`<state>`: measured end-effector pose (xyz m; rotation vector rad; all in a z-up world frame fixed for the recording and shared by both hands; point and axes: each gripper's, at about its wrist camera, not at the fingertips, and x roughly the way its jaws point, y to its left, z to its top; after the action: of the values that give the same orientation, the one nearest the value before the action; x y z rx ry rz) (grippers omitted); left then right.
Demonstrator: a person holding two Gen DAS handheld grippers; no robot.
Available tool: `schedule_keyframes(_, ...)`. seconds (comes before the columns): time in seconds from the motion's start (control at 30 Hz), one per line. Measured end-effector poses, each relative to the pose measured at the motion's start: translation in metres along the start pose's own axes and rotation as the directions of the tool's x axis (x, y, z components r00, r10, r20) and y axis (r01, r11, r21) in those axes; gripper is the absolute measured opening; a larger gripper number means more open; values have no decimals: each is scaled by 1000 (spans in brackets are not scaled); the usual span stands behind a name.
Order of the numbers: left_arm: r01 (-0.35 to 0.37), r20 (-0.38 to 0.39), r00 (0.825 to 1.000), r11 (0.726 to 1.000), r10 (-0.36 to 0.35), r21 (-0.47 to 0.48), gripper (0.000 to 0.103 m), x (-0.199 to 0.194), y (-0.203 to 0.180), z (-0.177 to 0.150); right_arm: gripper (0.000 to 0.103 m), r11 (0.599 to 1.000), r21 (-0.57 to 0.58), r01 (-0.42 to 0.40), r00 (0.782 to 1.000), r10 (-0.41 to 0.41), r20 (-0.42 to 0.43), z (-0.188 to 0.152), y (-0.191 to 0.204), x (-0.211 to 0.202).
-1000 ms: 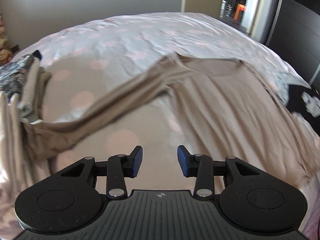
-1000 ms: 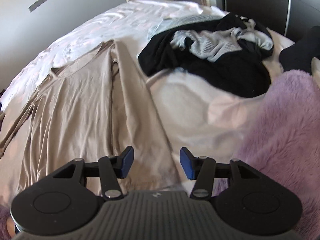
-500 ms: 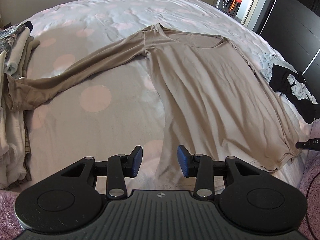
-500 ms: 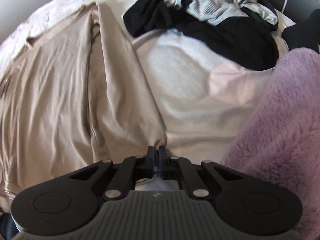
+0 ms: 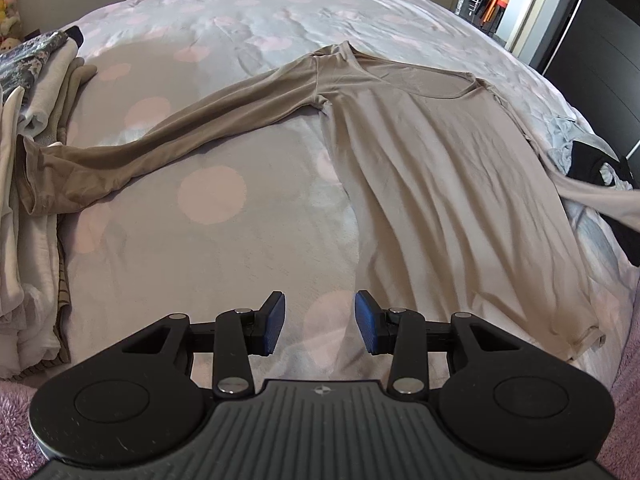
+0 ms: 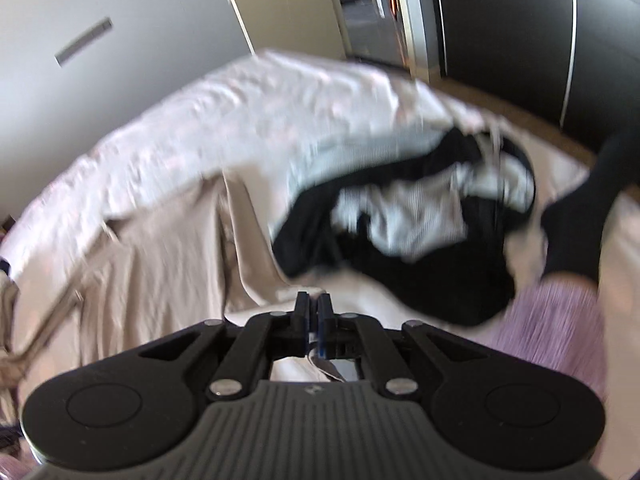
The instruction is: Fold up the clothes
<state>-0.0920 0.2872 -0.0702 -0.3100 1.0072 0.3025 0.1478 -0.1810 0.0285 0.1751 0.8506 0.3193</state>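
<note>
Bedroom first, from your left wrist view: a bed [image 5: 224,256] under a pale spotted cover fills the frame, with a grey wall behind and a dark wardrobe [image 5: 600,28] at the right. Your left hand-held gripper [image 5: 320,322] hangs over bare cover with its jaws wide apart, holding nothing. A tan shirt [image 5: 448,160] lies spread flat just ahead and to the right, its one sleeve [image 5: 168,140] stretched out toward a stack of clothes [image 5: 28,184] at the bed's left edge. That stack looks like finished work; the shirt shows no fold yet, so you seem to be at the start of this garment.

From your right wrist view, blurred by motion: the same bed [image 6: 208,120], a grey wall with a door, and dark wardrobe panels at the right. Your right hand-held gripper [image 6: 313,308] has its jaws pressed together on the shirt [image 6: 160,264], pinching cloth near its right edge. A black and white heap [image 6: 420,224] lies just beyond, apparently still waiting. A purple blanket [image 6: 556,312] sits at the near right.
</note>
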Motion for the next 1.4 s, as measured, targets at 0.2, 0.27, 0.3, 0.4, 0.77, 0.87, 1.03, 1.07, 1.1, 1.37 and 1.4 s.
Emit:
schedule_keyframes(0.2, -16, -41, 999, 1000, 16, -9, 36, 17, 5, 7, 4, 1000, 9, 30, 995, -31, 93, 61, -26, -33)
schedule_keyframes(0.27, -19, -59, 998, 1000, 18, -14, 36, 23, 6, 8, 4, 995, 21, 94, 991, -96, 92, 75, -44, -29)
schedule_keyframes(0.3, -21, -69, 997, 1000, 19, -16, 36, 26, 7, 8, 4, 992, 40, 123, 989, -125, 81, 80, -55, -23)
schedule_keyframes(0.4, -32, -103, 994, 999, 31, -9, 36, 36, 8, 9, 4, 978, 114, 175, 983, -180, 33, 86, -95, 6)
schedule_keyframes(0.77, 10, -221, 975, 1000, -4, 27, 37, 47, 21, 9, 13, 959, 132, 251, 967, -243, -69, 56, -146, 83)
schedule_keyframes(0.87, 38, -229, 973, 999, -30, 32, 37, 44, 24, 10, 24, 960, 78, 269, 963, -267, -36, 48, -134, 71)
schedule_keyframes(1.03, 101, -245, 966, 992, -78, 80, 37, 42, 20, 5, 28, 973, 25, 227, 973, -228, 30, 25, -100, 38)
schedule_keyframes(1.07, 114, -252, 964, 990, -89, 85, 37, 44, 18, 3, 28, 979, 16, 202, 979, -203, 30, 17, -90, 34)
schedule_keyframes(1.1, 123, -259, 961, 989, -96, 87, 37, 46, 17, 1, 28, 985, 5, 174, 984, -174, 28, 9, -80, 30)
schedule_keyframes(1.37, 153, -290, 949, 985, -124, 81, 37, 58, 8, -6, 28, 997, -68, -40, 990, 31, -134, -75, 0, 39)
schedule_keyframes(1.4, 151, -292, 949, 985, -121, 80, 37, 60, 7, -7, 28, 996, -70, -57, 986, 45, -161, -86, 8, 43)
